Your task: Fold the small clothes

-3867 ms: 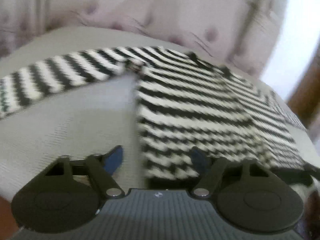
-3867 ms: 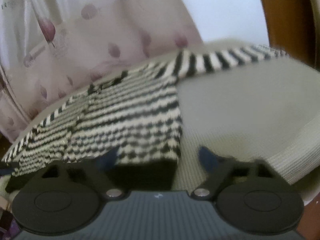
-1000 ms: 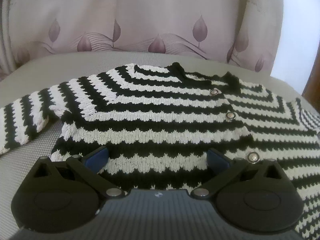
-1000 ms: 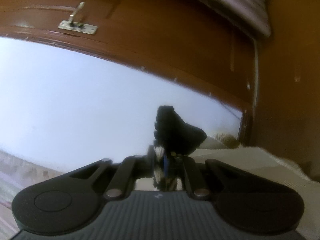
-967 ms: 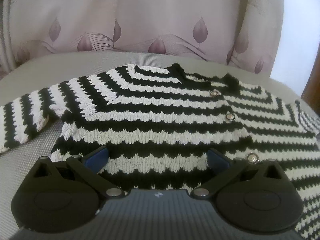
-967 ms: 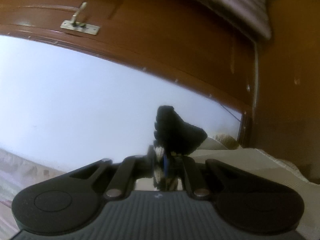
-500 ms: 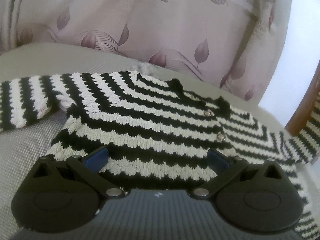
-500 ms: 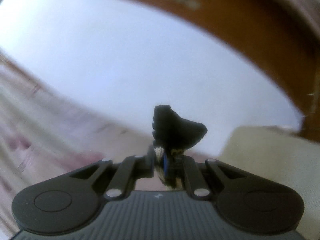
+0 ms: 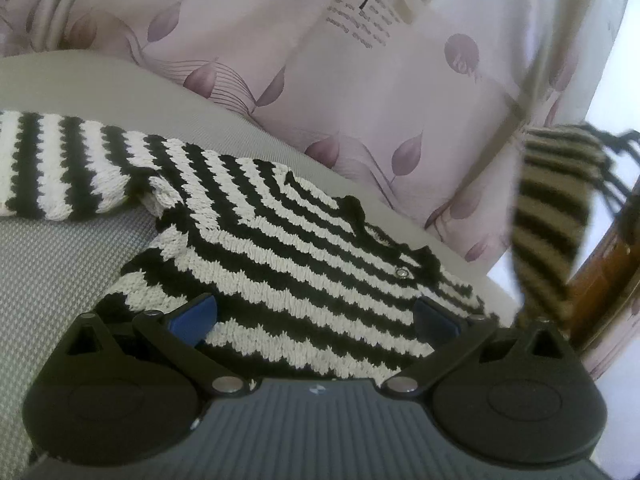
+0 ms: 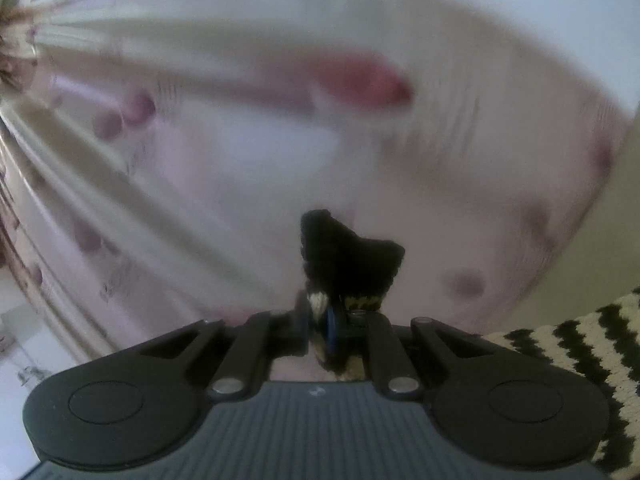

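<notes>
A small black-and-white striped knit cardigan (image 9: pixel 280 248) with snap buttons lies flat on a grey cushion (image 9: pixel 60 264). Its left sleeve (image 9: pixel 56 168) stretches out to the left. My left gripper (image 9: pixel 316 320) is open and empty, low over the cardigan's lower body. My right gripper (image 10: pixel 332 320) is shut on the black cuff of the right sleeve (image 10: pixel 348 260) and holds it up in the air. That lifted sleeve (image 9: pixel 556 216) hangs at the right of the left wrist view. More of the striped knit (image 10: pixel 592 356) shows at the right wrist view's lower right.
A pale pink curtain with leaf prints (image 9: pixel 360 80) hangs right behind the cushion. A brown wooden door frame (image 9: pixel 608 280) stands at the far right. The right wrist view is blurred by motion.
My right gripper has swung from facing the wooden door round to the curtain, carrying the sleeve cuff. The lifted sleeve now shows at the right of the left wrist view. My left gripper has tilted and shifted left.
</notes>
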`<state>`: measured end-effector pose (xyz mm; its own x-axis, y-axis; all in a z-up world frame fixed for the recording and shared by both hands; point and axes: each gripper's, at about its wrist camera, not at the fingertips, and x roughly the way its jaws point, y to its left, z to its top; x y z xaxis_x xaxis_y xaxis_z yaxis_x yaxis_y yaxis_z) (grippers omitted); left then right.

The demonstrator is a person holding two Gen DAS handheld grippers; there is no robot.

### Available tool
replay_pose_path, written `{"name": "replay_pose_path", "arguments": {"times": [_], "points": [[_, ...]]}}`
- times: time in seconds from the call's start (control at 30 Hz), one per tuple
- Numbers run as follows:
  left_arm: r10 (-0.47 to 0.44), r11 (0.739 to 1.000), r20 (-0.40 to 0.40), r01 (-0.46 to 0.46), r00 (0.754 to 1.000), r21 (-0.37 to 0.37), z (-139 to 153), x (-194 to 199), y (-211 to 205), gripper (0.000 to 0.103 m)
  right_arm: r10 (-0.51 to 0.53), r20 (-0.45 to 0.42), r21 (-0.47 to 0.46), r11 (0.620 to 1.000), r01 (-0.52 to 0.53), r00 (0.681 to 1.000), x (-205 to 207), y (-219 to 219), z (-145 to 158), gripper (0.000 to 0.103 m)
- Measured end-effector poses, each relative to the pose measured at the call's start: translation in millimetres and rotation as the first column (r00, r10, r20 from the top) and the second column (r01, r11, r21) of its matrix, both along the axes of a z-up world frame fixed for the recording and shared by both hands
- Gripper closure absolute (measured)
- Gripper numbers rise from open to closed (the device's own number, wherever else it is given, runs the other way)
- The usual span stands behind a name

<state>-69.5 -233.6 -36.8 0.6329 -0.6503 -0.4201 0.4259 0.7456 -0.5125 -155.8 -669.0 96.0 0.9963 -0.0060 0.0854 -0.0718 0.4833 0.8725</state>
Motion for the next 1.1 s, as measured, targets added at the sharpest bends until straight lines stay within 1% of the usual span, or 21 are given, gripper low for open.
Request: {"name": "replay_pose_path", "arguments": {"times": [0.1,0.23,0.43,0.47,0.53,0.6,0.63,0.67,0.7,0.73,0.8,0.83,0.93,1.0,1.03,1.07,1.1], "points": [[0.003,1.0,-0.002,-0.003,1.0,-0.023,-1,-1,5,0.0,0.066,-0.045,0.015,0.998,-0.065,0.997,34,36,-21,0.095],[0.012,0.999,-0.005,-0.012,1.0,-0.05,-2,0,8,0.0,0.121,-0.128,0.01,0.993,-0.121,0.984,64,72,-51,0.095],[0.017,0.997,-0.007,-0.018,1.0,-0.075,-3,0,12,0.0,0.158,-0.271,-0.091,0.978,-0.189,0.95,91,115,-86,0.094],[0.018,0.997,-0.007,-0.019,1.0,-0.077,-3,0,12,0.0,0.162,-0.297,-0.122,0.971,-0.206,0.941,94,122,-90,0.092],[0.02,0.997,-0.007,-0.02,1.0,-0.08,-3,0,13,0.0,0.166,-0.344,-0.175,0.956,-0.236,0.924,98,135,-98,0.091],[0.022,0.996,-0.008,-0.023,1.0,-0.08,-3,-1,13,0.0,0.197,-0.376,-0.194,0.939,-0.285,0.906,106,145,-102,0.088],[0.022,0.997,-0.008,-0.022,1.0,-0.08,-3,-1,14,0.0,0.206,-0.395,-0.205,0.93,-0.304,0.895,109,149,-104,0.077],[0.021,0.997,-0.008,-0.022,1.0,-0.08,-3,-1,14,0.0,0.215,-0.406,-0.212,0.924,-0.32,0.888,110,152,-105,0.056],[0.023,0.997,-0.008,-0.023,1.0,-0.08,-4,-1,14,0.0,0.228,-0.412,-0.22,0.915,-0.339,0.882,111,156,-107,0.044],[0.022,0.997,-0.008,-0.023,1.0,-0.08,-4,-1,14,0.0,0.229,-0.408,-0.235,0.909,-0.344,0.884,109,157,-107,0.028],[0.023,0.997,-0.008,-0.023,1.0,-0.076,-4,-1,13,0.0,0.2,-0.37,-0.29,0.903,-0.318,0.907,96,154,-101,0.026],[0.024,0.997,-0.008,-0.025,1.0,-0.073,-4,-1,13,0.0,0.191,-0.355,-0.3,0.904,-0.305,0.915,91,149,-99,0.026],[0.024,0.997,-0.009,-0.024,1.0,-0.068,-4,-2,12,0.0,0.161,-0.354,-0.292,0.917,-0.272,0.921,68,127,-100,0.026],[0.022,0.998,-0.009,-0.022,1.0,-0.066,-4,-2,12,0.0,0.127,-0.381,-0.324,0.909,-0.261,0.916,46,114,-101,0.027],[0.02,0.998,-0.009,-0.021,1.0,-0.065,-5,-2,12,0.0,0.081,-0.413,-0.366,0.897,-0.247,0.907,36,109,-101,0.027],[0.02,0.998,-0.01,-0.02,1.0,-0.063,-5,-1,12,0.0,0.022,-0.452,-0.416,0.879,-0.232,0.892,24,105,-103,0.026],[0.02,0.998,-0.01,-0.02,1.0,-0.06,-5,-1,11,0.0,-0.041,-0.492,-0.472,0.852,-0.227,0.87,13,101,-106,0.027]]}}
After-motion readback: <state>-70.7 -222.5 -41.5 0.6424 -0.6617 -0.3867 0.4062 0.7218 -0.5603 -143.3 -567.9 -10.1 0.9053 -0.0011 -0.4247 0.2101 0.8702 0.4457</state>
